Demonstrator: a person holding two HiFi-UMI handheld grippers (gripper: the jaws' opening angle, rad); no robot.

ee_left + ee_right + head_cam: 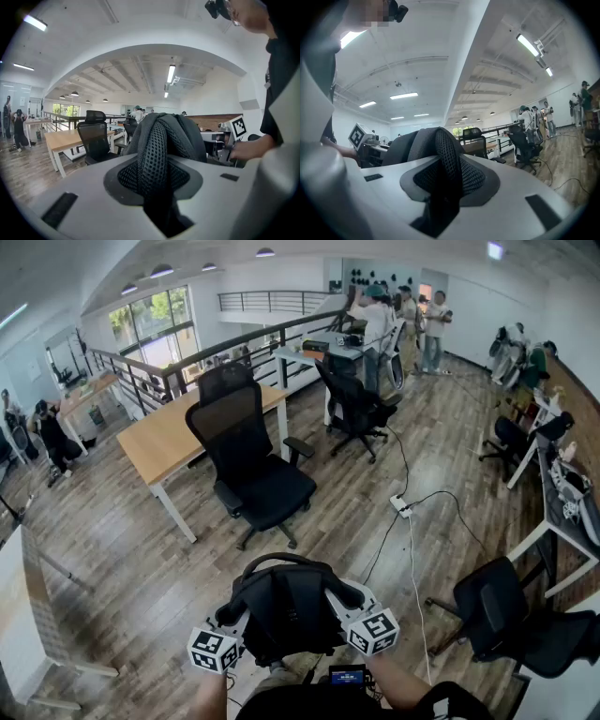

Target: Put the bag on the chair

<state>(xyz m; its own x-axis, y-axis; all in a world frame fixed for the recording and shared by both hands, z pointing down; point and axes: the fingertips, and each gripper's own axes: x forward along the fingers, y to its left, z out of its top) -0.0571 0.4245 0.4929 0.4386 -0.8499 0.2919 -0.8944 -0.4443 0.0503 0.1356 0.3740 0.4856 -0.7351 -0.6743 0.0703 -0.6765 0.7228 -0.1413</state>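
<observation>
Your left gripper (pixel 157 185) and right gripper (pixel 445 185) each pinch a padded mesh strap (pixel 154 150) of the black bag (pixel 289 607), which hangs between them close to your body. It looks soft, saggy and likely to swing, so the straps near its top suit best. Ahead, well apart, stands the chair (pixel 251 465) beside a wooden desk (pixel 164 437).

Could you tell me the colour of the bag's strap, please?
Black mesh strap, clearest in the left gripper view.

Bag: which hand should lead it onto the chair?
Left, probably. The left tongs and right tongs both grip the bag by its straps, but the chair stands ahead-left, nearer the left one.
</observation>
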